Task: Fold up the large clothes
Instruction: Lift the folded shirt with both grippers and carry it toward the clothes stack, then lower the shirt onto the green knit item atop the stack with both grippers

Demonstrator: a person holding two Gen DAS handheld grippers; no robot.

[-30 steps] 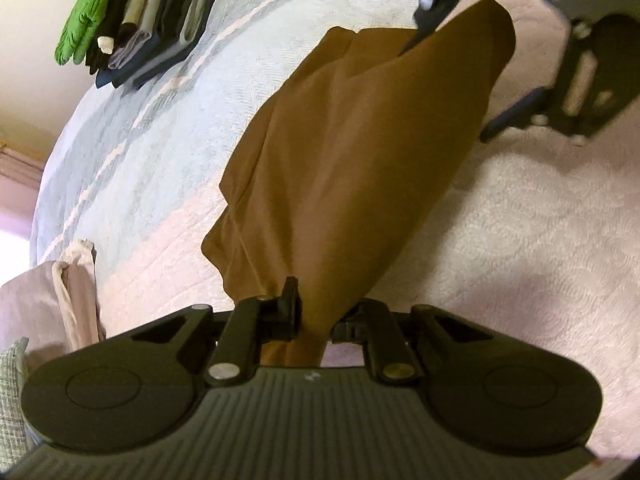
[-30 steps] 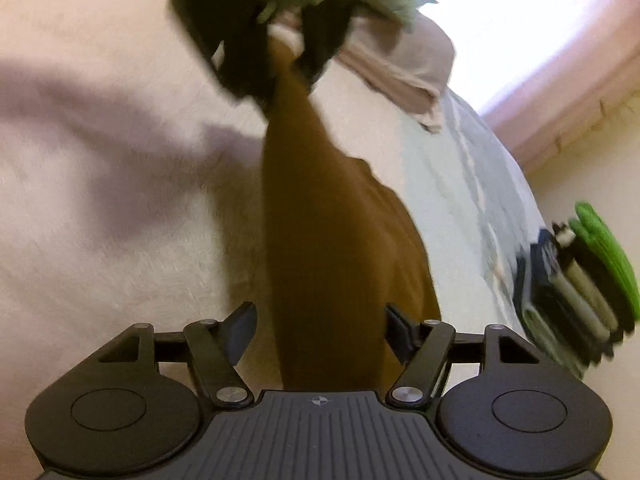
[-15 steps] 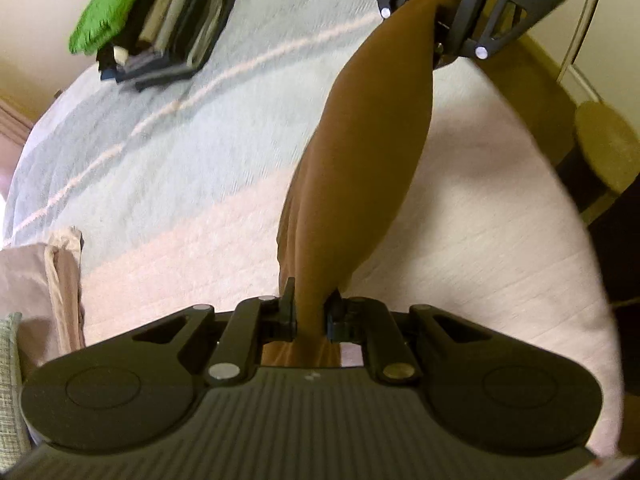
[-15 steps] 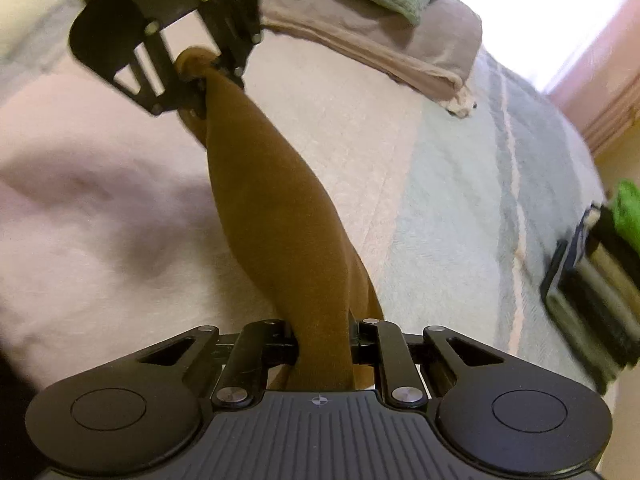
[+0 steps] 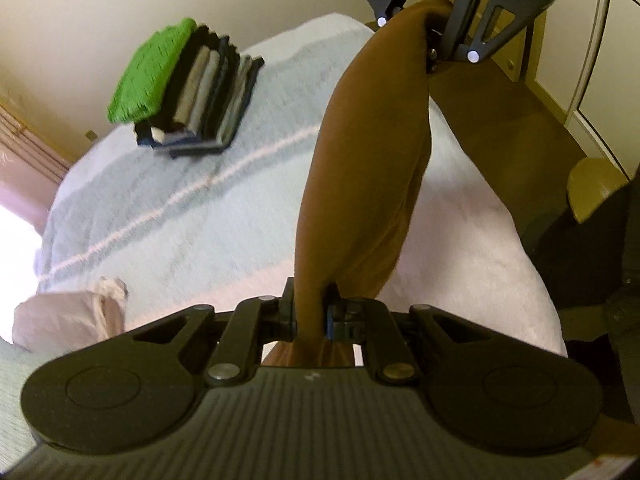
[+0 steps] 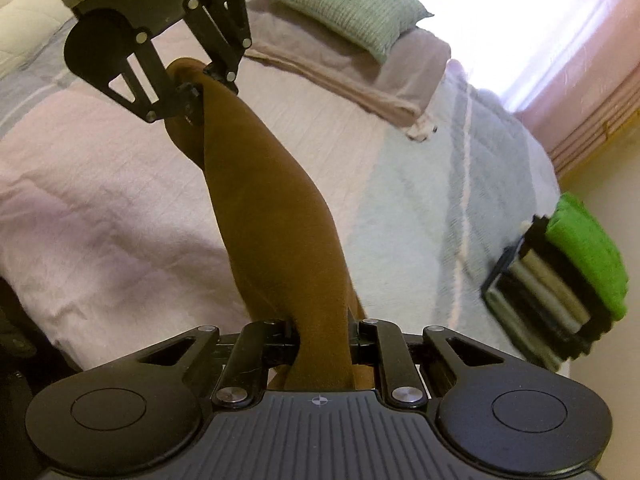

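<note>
A brown garment (image 5: 360, 168) (image 6: 276, 232) hangs stretched in the air between my two grippers, above the bed. My left gripper (image 5: 312, 312) is shut on one end of it; the same gripper shows in the right wrist view (image 6: 200, 84) at the upper left. My right gripper (image 6: 320, 328) is shut on the other end, and appears in the left wrist view (image 5: 420, 28) at the top. The cloth sags in folds below the taut edge, and its lower part is hidden behind the gripper bodies.
A stack of folded clothes (image 5: 188, 88) (image 6: 560, 284) with a green piece on top sits on the bed's striped blue end. A green pillow (image 6: 344, 0) and beige bedding (image 6: 360, 72) lie at the head. A wooden stool (image 5: 592, 184) stands on the floor.
My right gripper went from open to shut on the garment. Both grippers then rose and pulled apart, lifting the cloth off the bed and stretching it.
</note>
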